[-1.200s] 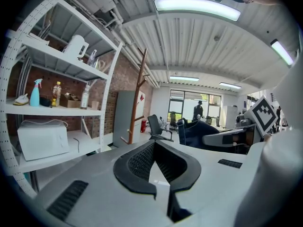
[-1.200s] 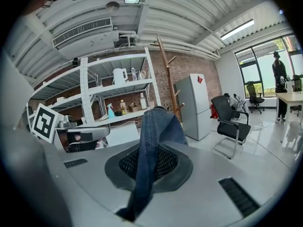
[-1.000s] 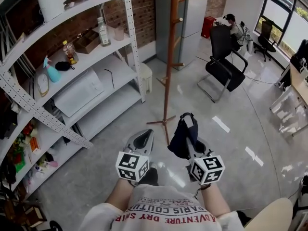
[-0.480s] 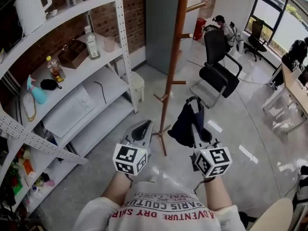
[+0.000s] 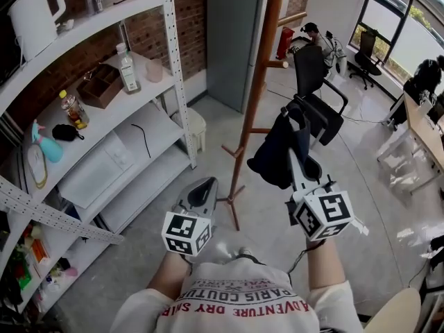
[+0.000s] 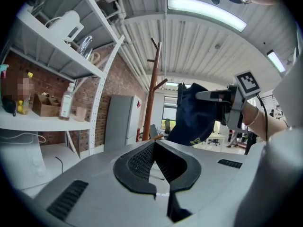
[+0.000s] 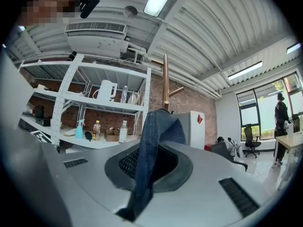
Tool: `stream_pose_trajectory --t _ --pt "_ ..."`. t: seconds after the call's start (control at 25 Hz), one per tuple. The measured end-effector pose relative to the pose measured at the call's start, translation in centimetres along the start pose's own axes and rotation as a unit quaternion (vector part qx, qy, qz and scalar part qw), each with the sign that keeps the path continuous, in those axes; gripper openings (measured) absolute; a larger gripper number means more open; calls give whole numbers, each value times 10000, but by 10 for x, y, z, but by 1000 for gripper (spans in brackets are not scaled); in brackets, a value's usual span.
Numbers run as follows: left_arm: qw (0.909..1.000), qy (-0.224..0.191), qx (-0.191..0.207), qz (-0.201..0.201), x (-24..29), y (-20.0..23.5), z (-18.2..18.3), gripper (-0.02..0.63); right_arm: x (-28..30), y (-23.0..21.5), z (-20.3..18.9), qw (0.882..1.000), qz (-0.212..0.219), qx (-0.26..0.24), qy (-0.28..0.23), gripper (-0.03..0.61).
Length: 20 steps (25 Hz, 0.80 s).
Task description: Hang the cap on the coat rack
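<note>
OFFICE FLOOR, head view: my right gripper (image 5: 297, 120) is clamped on the dark blue denim cap (image 5: 276, 155), jaws pinched nearly together on the fabric. The cap hangs from the jaw tips, up in the air, just right of the wooden coat rack (image 5: 258, 89) pole and near its side pegs; I can't tell any contact w/ the rack. In the right gripper view the denim runs up betw. the two pads and folds over the tips, w/ the rack's top rising behind it.

My left gripper (image 5: 201, 191) sits lower and closer to my body, just left of the rack's foot in the head view. Its jaws meet tip to tip, nothing betw. them. The left gripper view looks across at the cap, right of the pole, w/ the right gripper behind it.

Bkgd: white metal shelving (image 5: 173, 68) at left w/ a white kettle (image 5: 35, 16), a clear bottle (image 5: 125, 68) and a turquoise spray bottle (image 5: 38, 144). A black office chair (image 5: 316, 99) stands right of the rack, and a seated person (image 5: 316, 37) is farther back.
</note>
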<state>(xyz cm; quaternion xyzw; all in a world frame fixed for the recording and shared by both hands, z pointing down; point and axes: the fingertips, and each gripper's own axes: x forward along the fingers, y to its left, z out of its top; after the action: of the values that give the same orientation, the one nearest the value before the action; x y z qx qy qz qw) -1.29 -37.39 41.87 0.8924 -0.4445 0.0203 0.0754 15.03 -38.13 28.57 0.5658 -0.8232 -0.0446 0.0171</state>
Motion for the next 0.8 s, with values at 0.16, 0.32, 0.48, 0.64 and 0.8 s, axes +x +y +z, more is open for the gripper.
stream_pose_trajectory --t 0.16,0.32,0.48,0.64,0.8 --pt "9997 15 11 241 6 -1 1 6 17 -8 32 9991 259 -101 -322 17" --pt "9989 83 104 442 12 -3 4 6 39 -13 57 9969 522 -101 -582 18" --pt "9973 150 107 705 15 4 3 6 64 -19 70 9944 747 44 -746 18" --pt "9958 196 59 895 21 8 1 6 87 -27 65 9933 929 161 -664 18" --pt "9948 233 37 991 29 10 -1 6 106 -36 51 9931 1009 310 -515 18"
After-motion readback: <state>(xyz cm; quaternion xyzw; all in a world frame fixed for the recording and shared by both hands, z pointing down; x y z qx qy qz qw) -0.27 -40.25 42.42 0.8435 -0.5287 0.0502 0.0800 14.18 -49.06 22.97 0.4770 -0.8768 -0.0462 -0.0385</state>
